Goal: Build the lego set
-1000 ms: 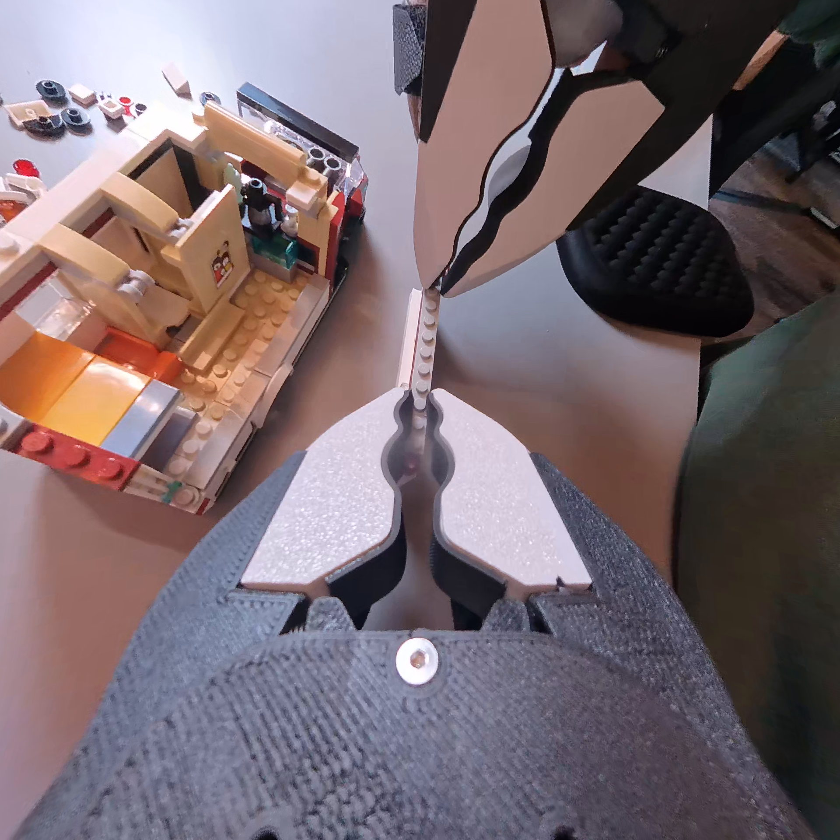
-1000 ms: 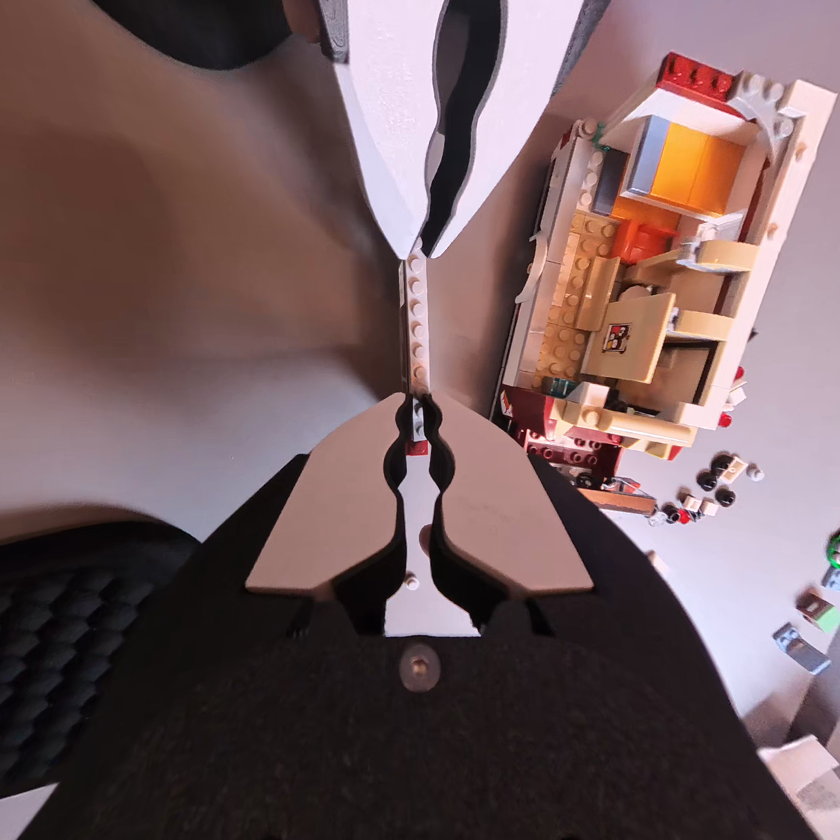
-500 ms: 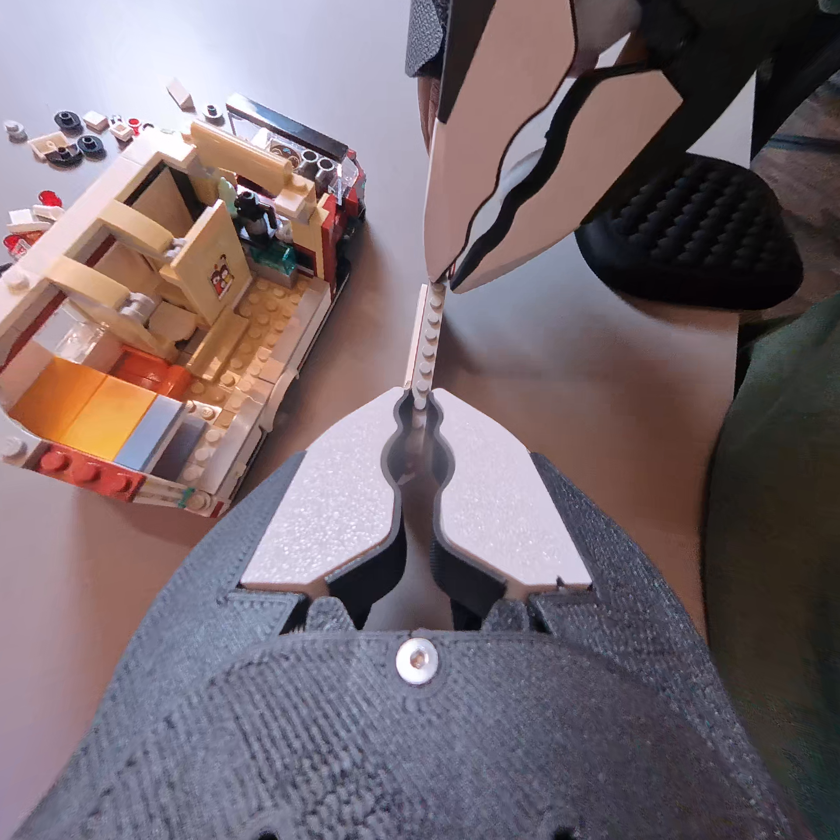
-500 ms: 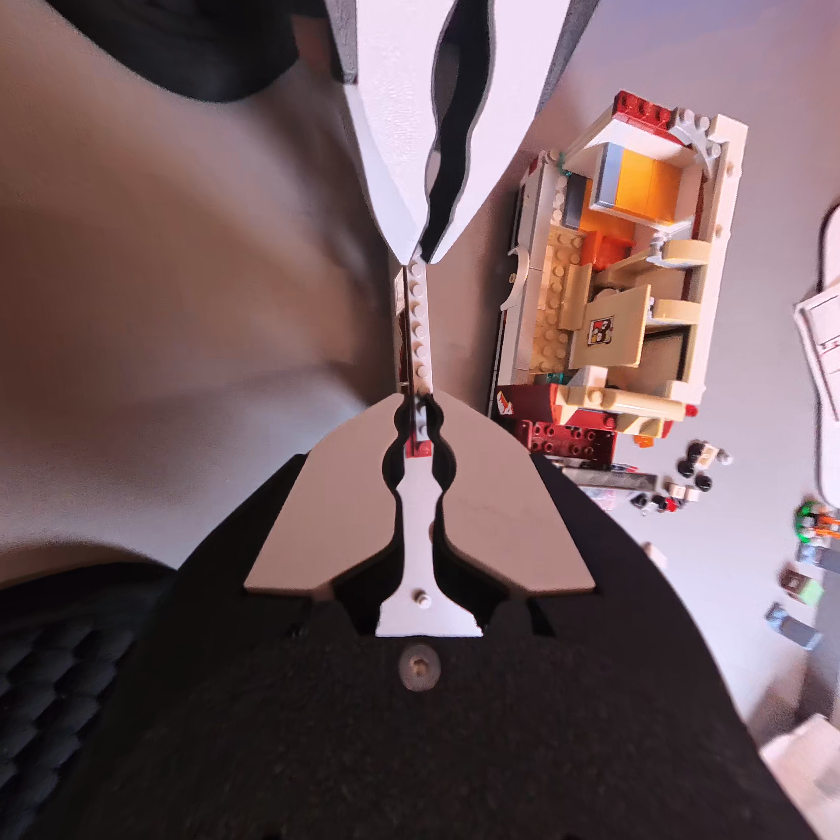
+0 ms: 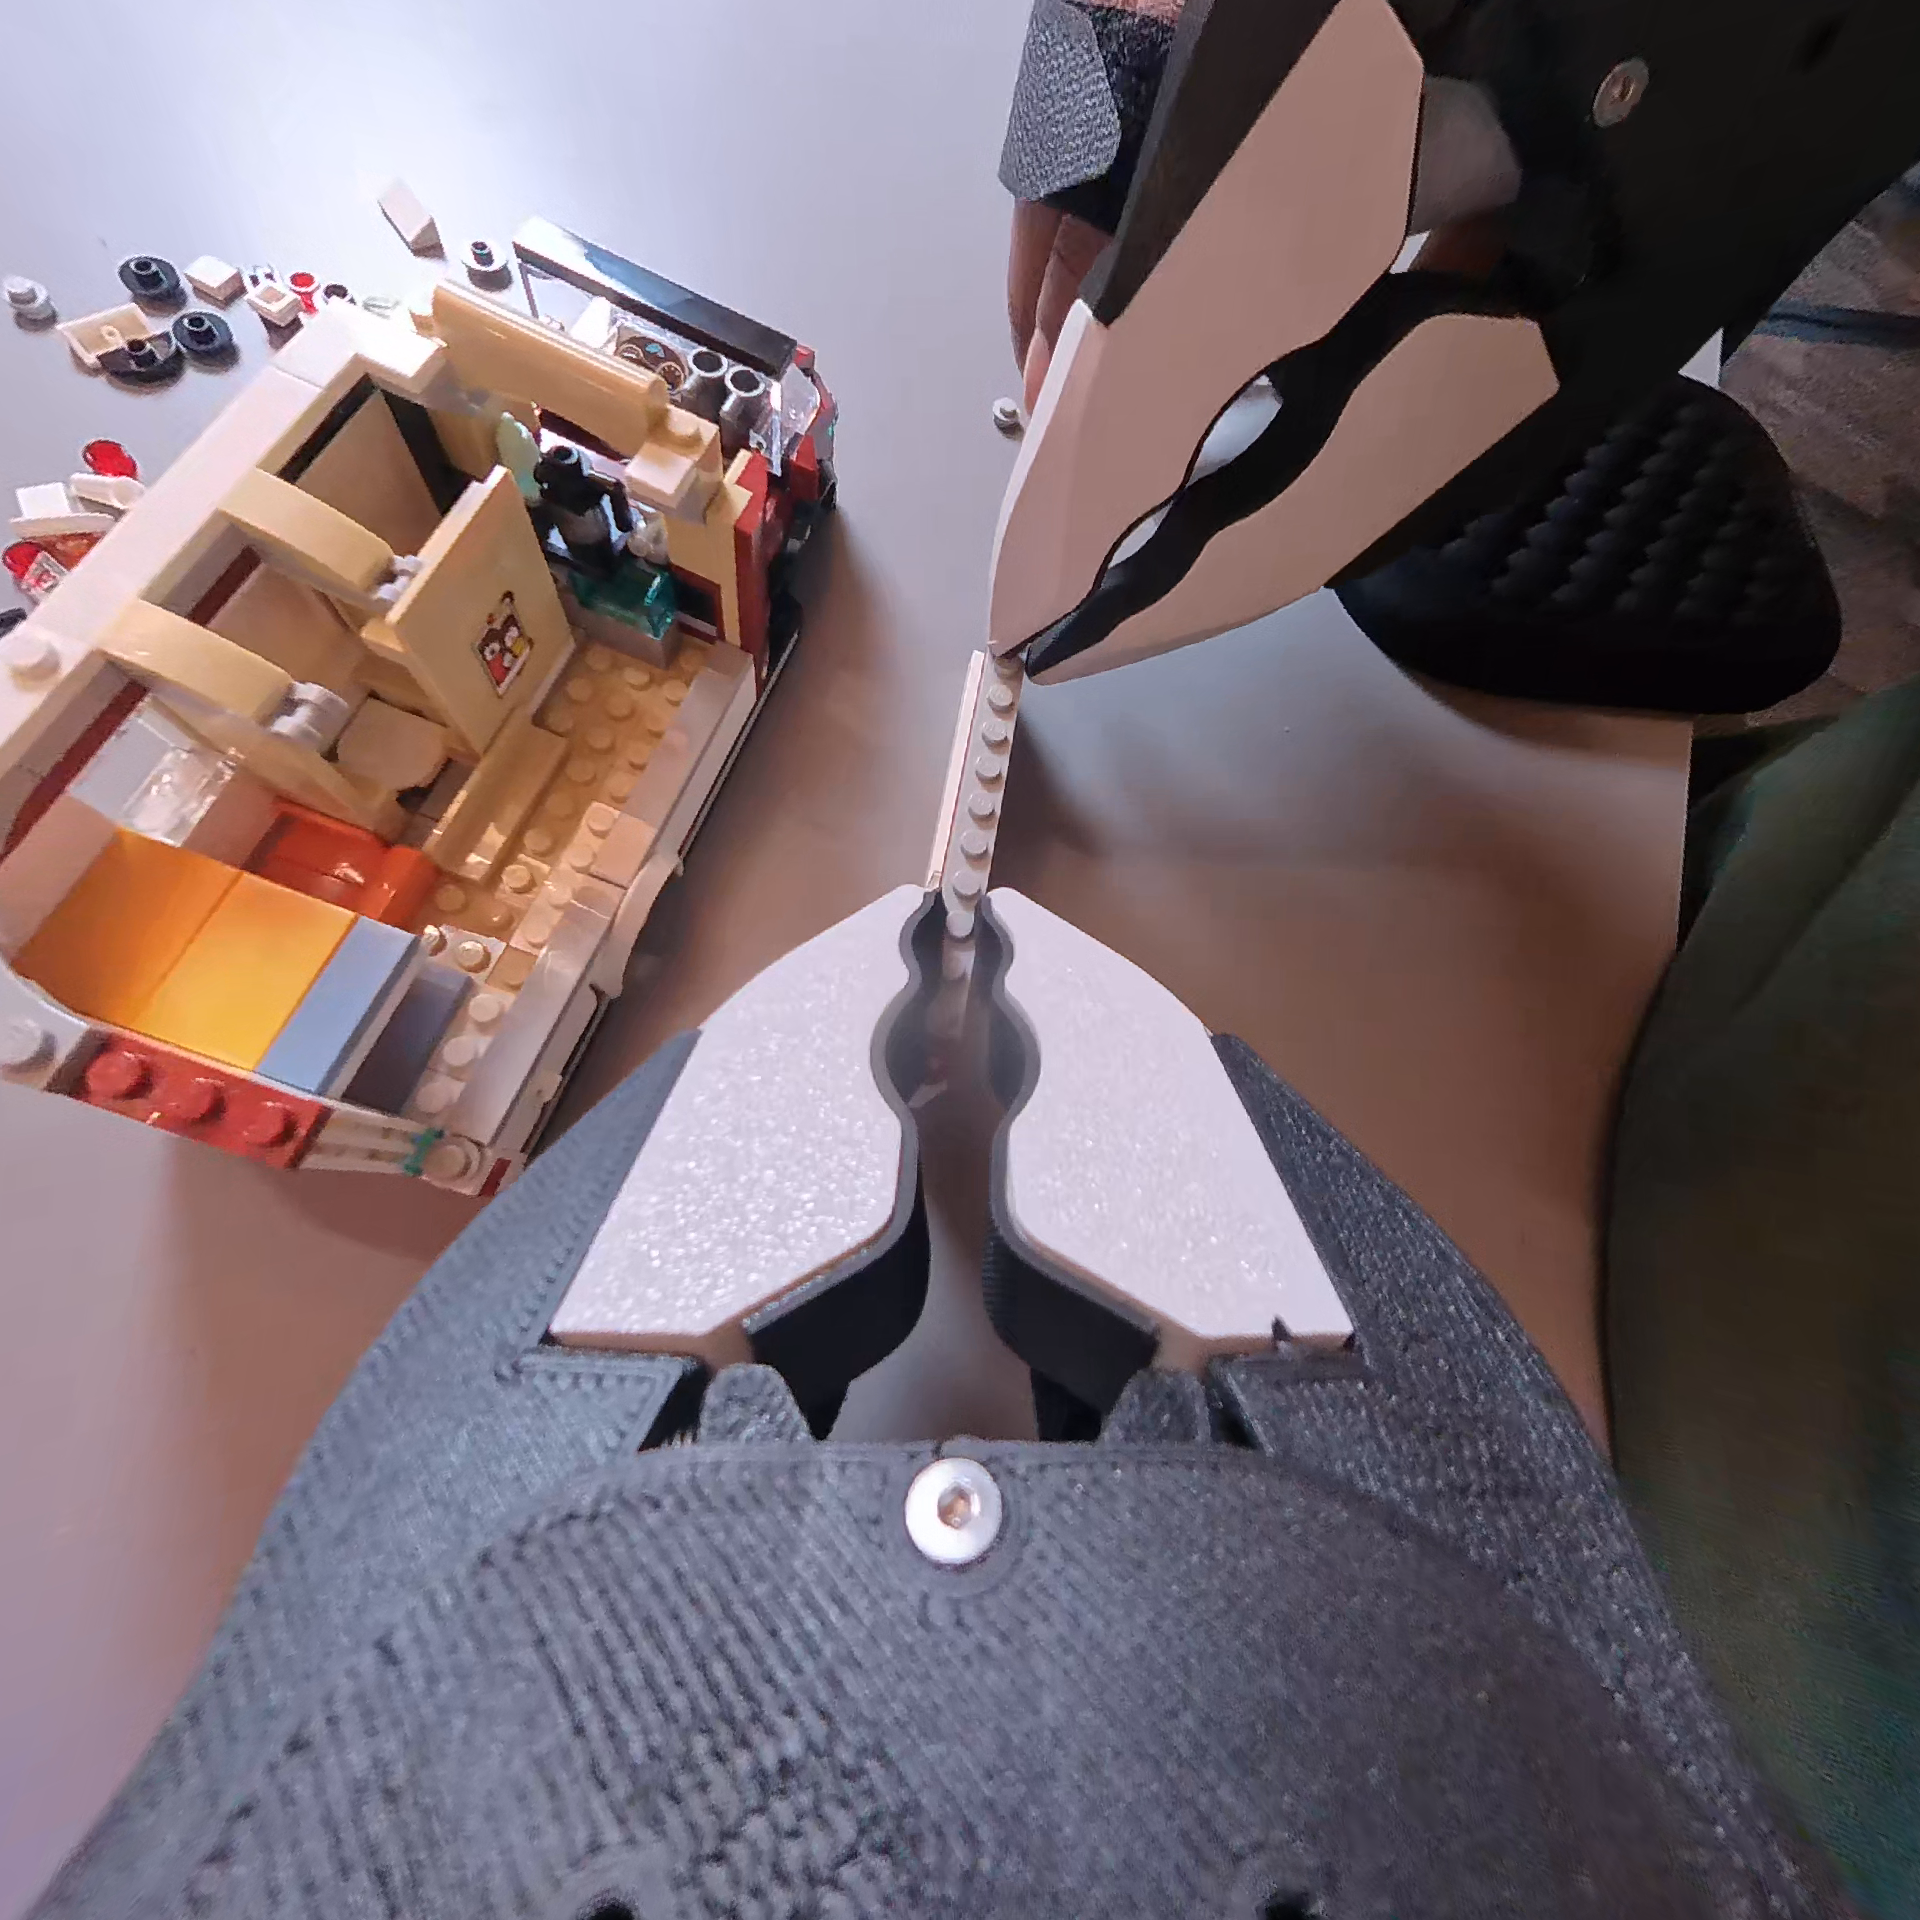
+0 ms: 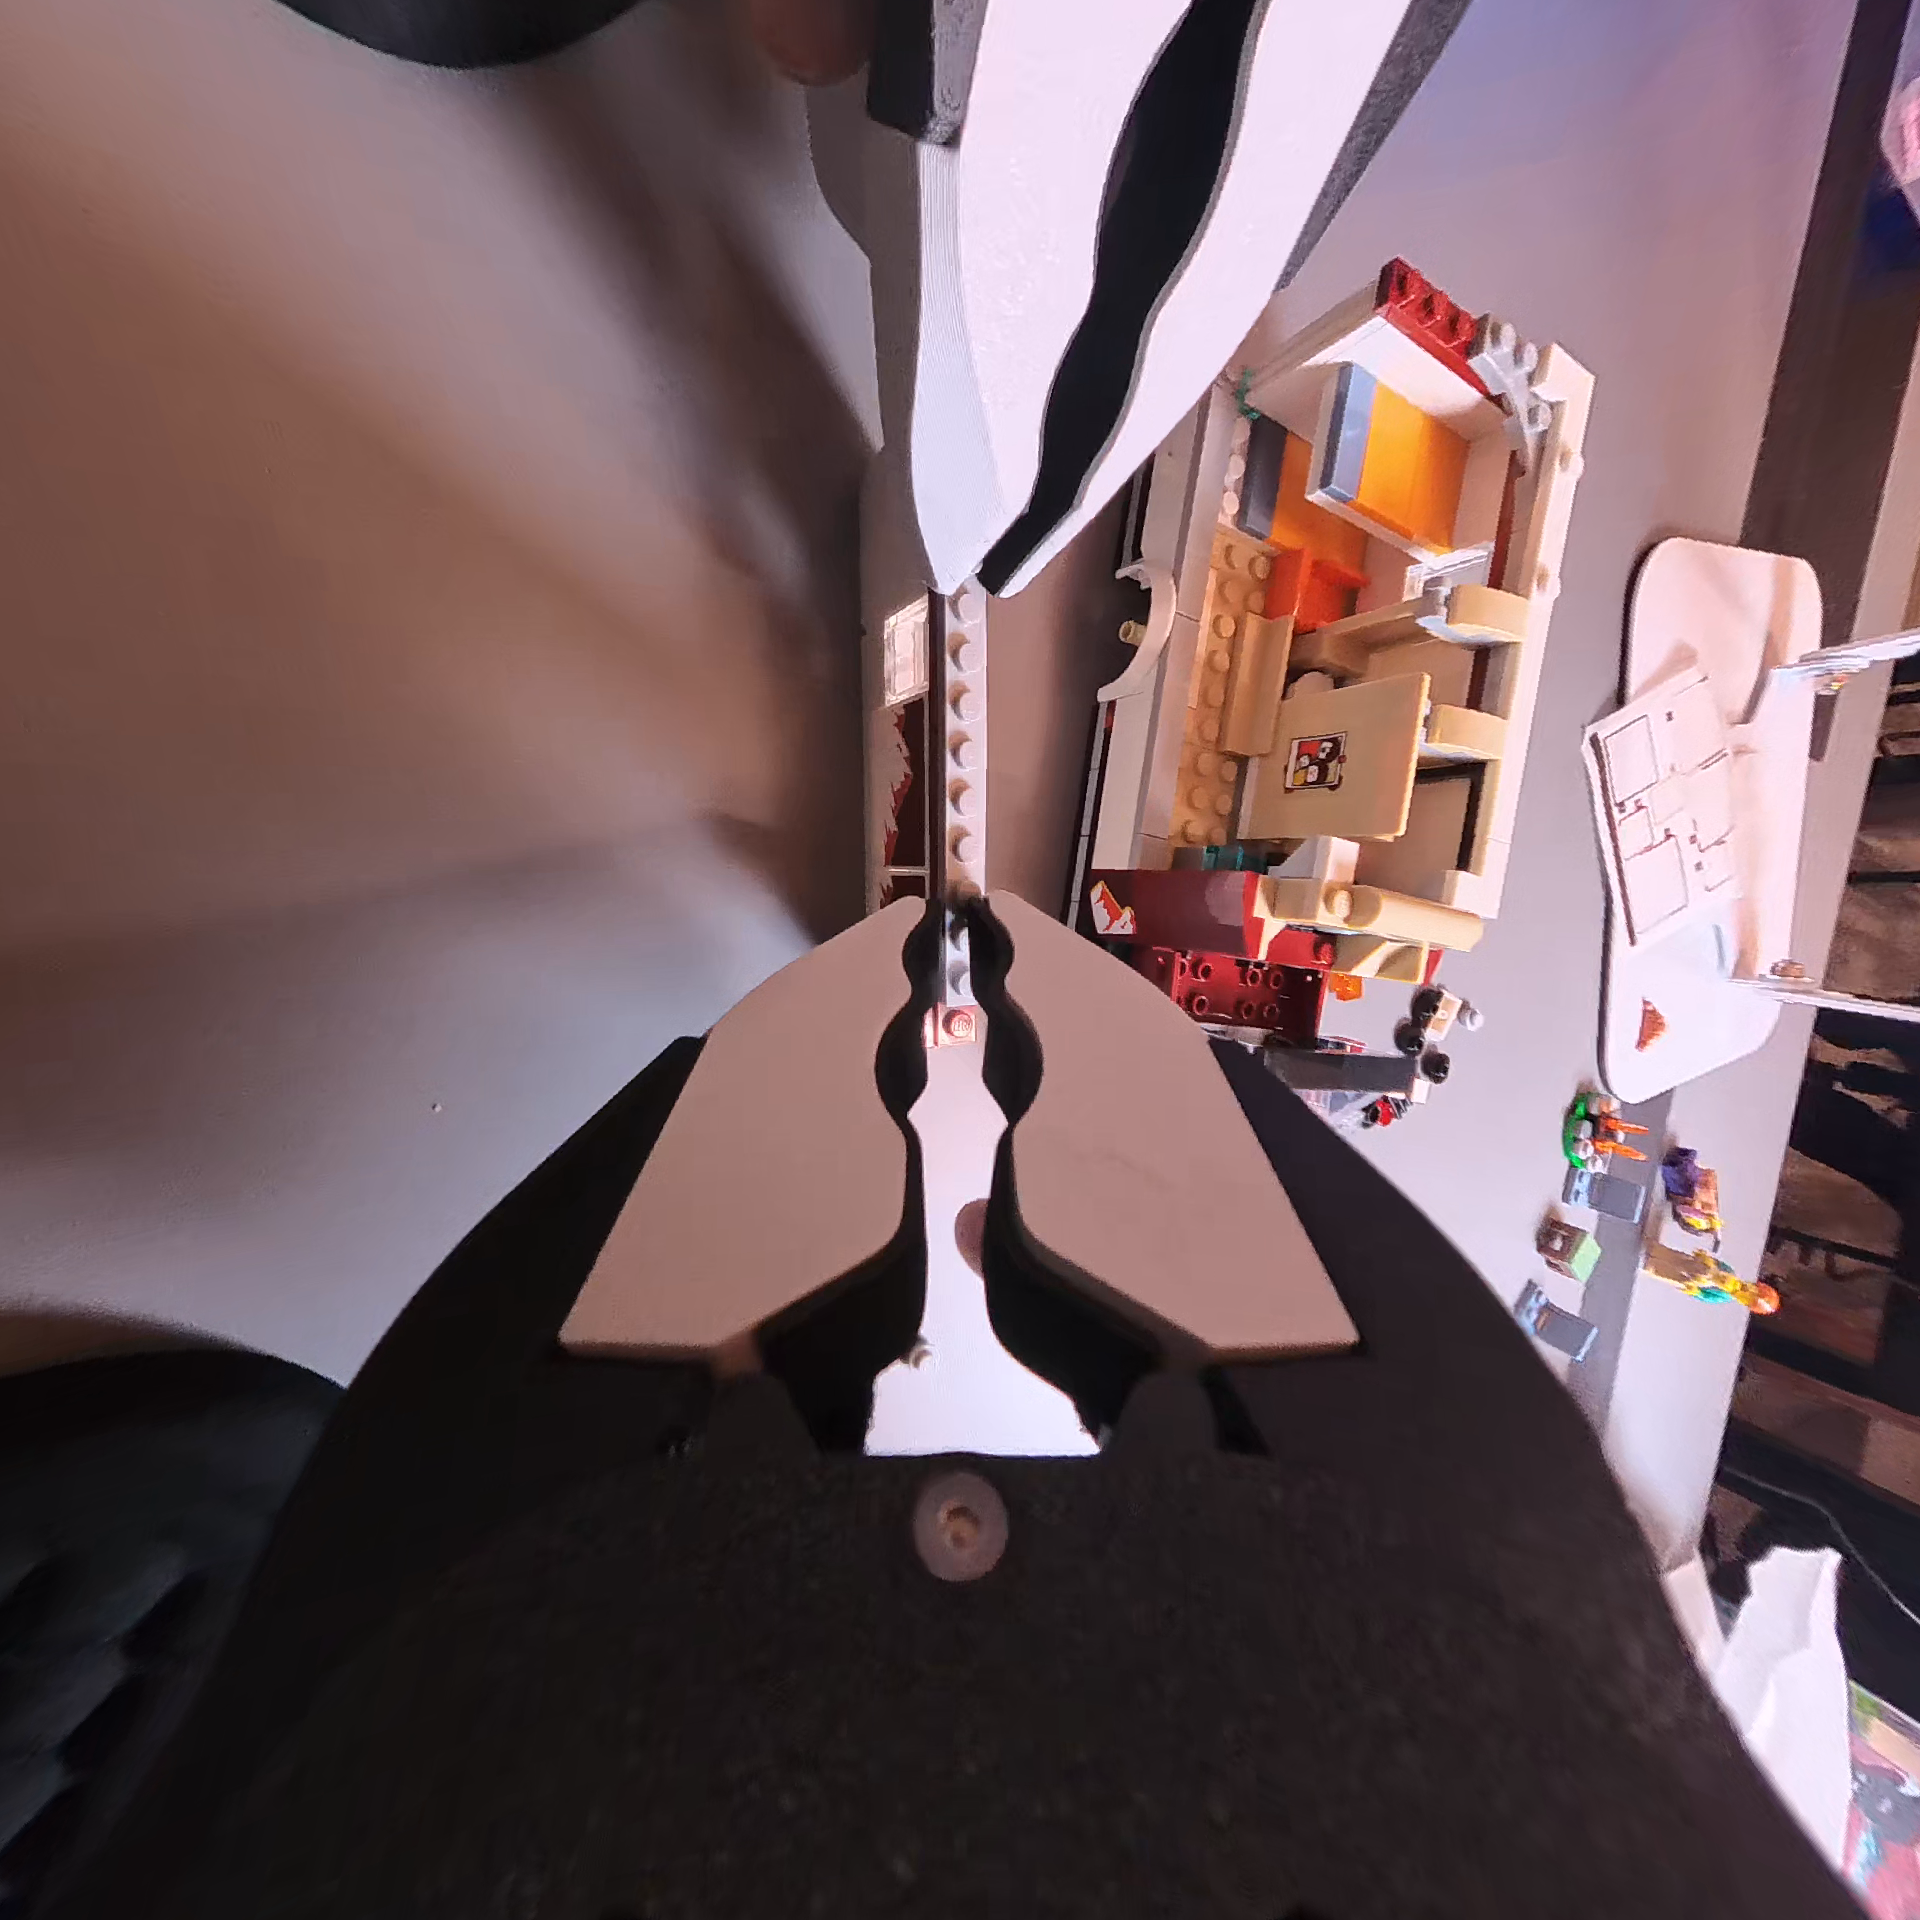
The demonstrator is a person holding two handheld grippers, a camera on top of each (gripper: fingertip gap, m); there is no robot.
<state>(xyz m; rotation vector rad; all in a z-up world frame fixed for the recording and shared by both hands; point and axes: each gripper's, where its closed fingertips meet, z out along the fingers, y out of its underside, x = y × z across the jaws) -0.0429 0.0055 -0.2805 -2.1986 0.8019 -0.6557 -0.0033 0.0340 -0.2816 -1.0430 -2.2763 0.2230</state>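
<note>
A long white studded brick panel (image 5: 982, 779), with dark red and white on its side, hangs edge-on above the table. My left gripper (image 5: 961, 899) is shut on its near end. My right gripper (image 5: 1023, 655) comes in from the top right and pinches the far end. In the right wrist view my right gripper (image 6: 961, 904) is shut on one end of the panel (image 6: 964, 748), and my left gripper (image 6: 971, 582) clamps the other end. A roofless brick camper van (image 5: 416, 675) stands on the table to the left; it also shows in the right wrist view (image 6: 1351, 675).
Small loose brick parts (image 5: 156, 312) lie beyond the van. A black mesh chair seat (image 5: 1610, 540) sits past the table's edge, and a person's green clothing (image 5: 1787, 1143) is at the right. A white board with paper (image 6: 1704, 810) and more small parts (image 6: 1662, 1216) lie past the van. The gap from one gripper's tips to the other's is roughly 6 centimetres.
Both grippers stay shut on the panel's two ends and have moved together with it. The van looks smaller and farther off in the right wrist view.
</note>
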